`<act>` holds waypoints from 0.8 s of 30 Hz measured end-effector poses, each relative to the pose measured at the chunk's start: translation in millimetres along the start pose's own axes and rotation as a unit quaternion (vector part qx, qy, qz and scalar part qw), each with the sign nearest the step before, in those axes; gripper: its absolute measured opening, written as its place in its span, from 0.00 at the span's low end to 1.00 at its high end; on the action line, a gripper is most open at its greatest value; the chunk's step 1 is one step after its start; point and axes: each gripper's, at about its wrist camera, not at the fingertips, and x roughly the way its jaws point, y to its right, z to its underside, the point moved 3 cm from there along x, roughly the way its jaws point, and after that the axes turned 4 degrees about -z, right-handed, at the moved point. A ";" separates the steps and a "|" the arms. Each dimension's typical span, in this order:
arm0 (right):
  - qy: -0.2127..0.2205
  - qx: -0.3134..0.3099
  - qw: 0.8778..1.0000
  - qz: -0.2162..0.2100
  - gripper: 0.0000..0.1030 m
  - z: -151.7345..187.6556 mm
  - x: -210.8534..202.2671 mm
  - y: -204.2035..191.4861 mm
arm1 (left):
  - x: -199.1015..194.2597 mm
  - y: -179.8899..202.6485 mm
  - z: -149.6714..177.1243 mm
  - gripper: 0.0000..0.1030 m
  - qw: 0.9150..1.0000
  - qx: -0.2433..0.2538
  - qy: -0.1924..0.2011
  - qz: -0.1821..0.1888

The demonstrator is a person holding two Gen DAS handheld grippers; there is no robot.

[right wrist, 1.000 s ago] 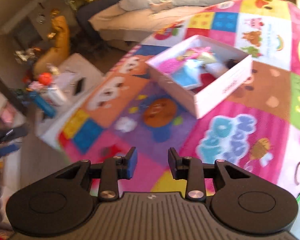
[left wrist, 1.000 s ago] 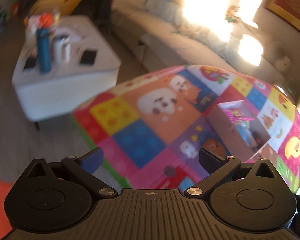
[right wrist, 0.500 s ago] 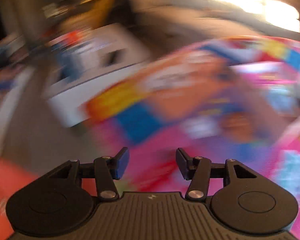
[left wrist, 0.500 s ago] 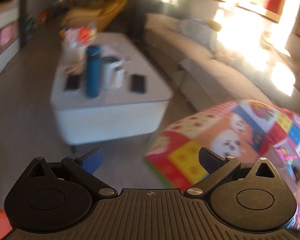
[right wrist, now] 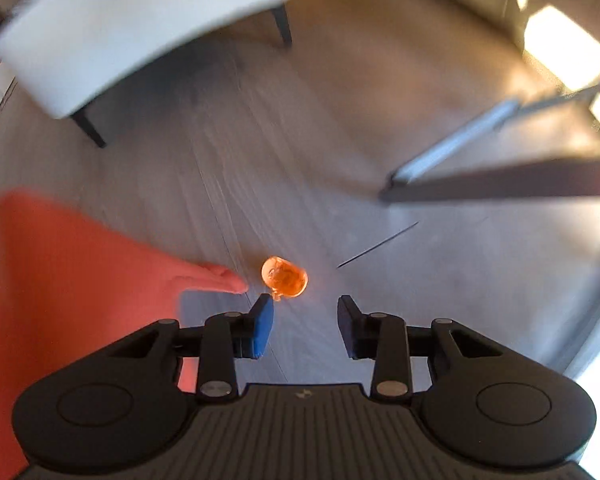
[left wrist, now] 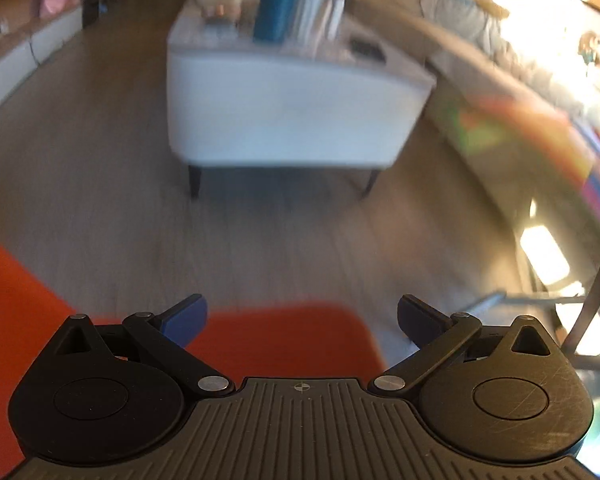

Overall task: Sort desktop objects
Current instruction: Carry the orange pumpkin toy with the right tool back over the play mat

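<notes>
A small clear orange toy (right wrist: 284, 277) lies on the wooden floor in the right wrist view, just beyond my right gripper (right wrist: 305, 326), which is open and empty above it. My left gripper (left wrist: 302, 316) is open wide and empty, pointing across the floor toward a white coffee table (left wrist: 292, 108). The colourful play table (left wrist: 548, 136) shows only as a blurred edge at the right of the left wrist view. The white box of toys is out of view.
An orange seat or cushion (left wrist: 284, 340) lies below the left gripper and shows in the right wrist view (right wrist: 60, 272). A blue bottle (left wrist: 278, 0) and cups stand on the coffee table. A sofa (left wrist: 480, 52) runs along the right. Dark table legs (right wrist: 500, 180) cross the floor.
Both grippers have swung left and down, away from the play table and the box, toward the floor. The orange toy has come into the right wrist view. The right gripper has opened wider.
</notes>
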 end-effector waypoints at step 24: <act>0.035 -0.051 0.998 0.012 0.05 47.5 21.1 31.4 | 3.0 30.0 23.0 1.00 0.994 0.036 -0.098 0.016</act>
